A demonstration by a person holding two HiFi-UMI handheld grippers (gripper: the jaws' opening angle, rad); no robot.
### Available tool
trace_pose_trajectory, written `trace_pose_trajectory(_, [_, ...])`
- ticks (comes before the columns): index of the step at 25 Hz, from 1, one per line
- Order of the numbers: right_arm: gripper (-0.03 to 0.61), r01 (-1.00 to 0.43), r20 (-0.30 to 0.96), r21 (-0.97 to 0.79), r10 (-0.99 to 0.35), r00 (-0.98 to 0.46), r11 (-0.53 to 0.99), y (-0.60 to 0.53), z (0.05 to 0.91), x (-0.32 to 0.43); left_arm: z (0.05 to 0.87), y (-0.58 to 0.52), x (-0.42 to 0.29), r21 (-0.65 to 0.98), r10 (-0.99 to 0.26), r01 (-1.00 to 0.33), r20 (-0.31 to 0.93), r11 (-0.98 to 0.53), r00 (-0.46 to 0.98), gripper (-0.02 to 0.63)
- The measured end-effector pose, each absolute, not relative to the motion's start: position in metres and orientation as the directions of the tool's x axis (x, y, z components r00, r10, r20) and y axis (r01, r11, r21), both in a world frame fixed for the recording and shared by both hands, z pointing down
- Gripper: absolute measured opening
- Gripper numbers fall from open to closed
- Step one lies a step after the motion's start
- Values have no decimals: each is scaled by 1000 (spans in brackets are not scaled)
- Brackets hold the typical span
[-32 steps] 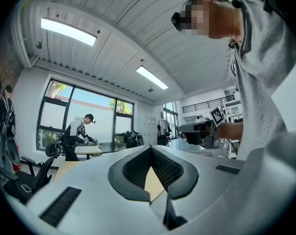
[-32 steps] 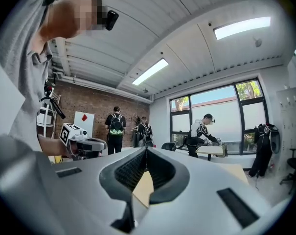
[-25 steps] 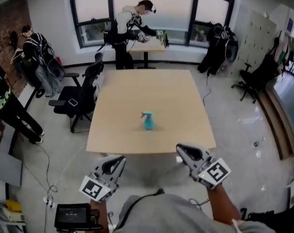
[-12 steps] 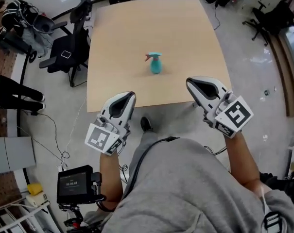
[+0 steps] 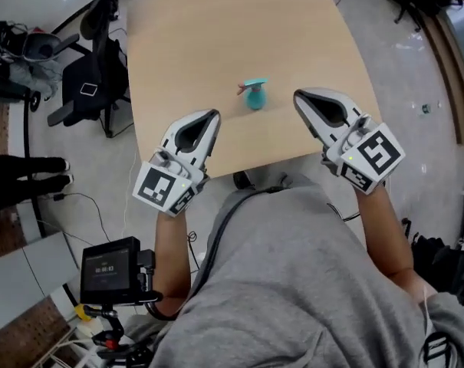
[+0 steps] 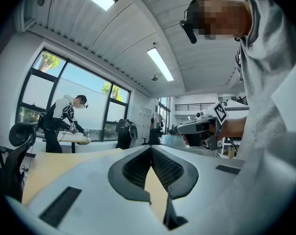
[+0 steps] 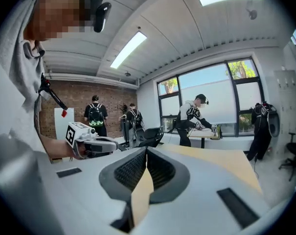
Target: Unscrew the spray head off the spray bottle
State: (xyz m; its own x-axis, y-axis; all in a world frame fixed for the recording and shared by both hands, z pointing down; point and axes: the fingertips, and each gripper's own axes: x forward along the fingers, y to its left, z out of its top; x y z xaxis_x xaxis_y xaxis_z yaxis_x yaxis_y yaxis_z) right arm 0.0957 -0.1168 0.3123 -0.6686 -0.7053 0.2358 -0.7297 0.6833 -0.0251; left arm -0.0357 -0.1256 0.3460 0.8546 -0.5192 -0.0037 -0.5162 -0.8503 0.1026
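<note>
Jaws on both grippers are pressed together w/ nothing btwn them. L gripper shows its ribbed pads meeting at the tip, w/ only tabletop visible through the slit lower down. R gripper is the same: pads tip-to-tip, empty.

Head view: L gripper hangs over the near edge of the table, left of centre, pointing across it. R gripper is over the same edge, right of centre, a bit further in over the table. Neither touches the spray bottle.

Teal bottle stands upright on the table, approx mid-width, nearer the near edge than the far one. It sits btwn the two gripper tips, closer to the R one. Spray head is on the bottle, its reddish-tipped nozzle pointing toward the table's left side.

Off the table's left side:
- black office chair, just beside the edge, w/ a small flat item on its seat
- further out on the floor, someone's legs in dark trousers

Near side of the table: person in grey top, and at their left a black handheld unit w/ a lit screen.

Gripper views: beyond the table's far edge is a smaller table by big windows, w/ a person bent over it. Off the table's left side is a brick wall, w/ two people in backpacks.
</note>
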Motion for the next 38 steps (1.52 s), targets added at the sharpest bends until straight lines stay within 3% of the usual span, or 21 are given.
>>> trace_pose_trajectory(6, [6,-705,304,-109,-652,-695,701,-132,321,120,348,-153,-4,125,-502,-508,80,-852,861,3])
trace_pose_trajectory(10, [6,-695,323,-76,-642,-695,715,-155,319,123,357,-171,-6,141,-549,-550,53,-823,834,3])
trace_pose_trajectory(17, [6,-652,415,-134,-555,-721,747,-154,326,116,379,-167,-12,215,-571,-586,134,-781,810,3])
trace_pose_trajectory(25, [6,-645,431,-119,-546,-719,755,-179,361,100,429,-186,-37,239,-606,-625,155,-743,780,5])
trace_pose_trajectory(30, [6,-633,460,-176,-505,-730,754,-179,391,89,458,-184,-40,257,-566,-603,208,-755,798,3])
trace_pose_trajectory(38, [6,-661,436,-160,-549,-713,733,-207,397,93,493,-207,-44,242,-561,-604,225,-760,796,5])
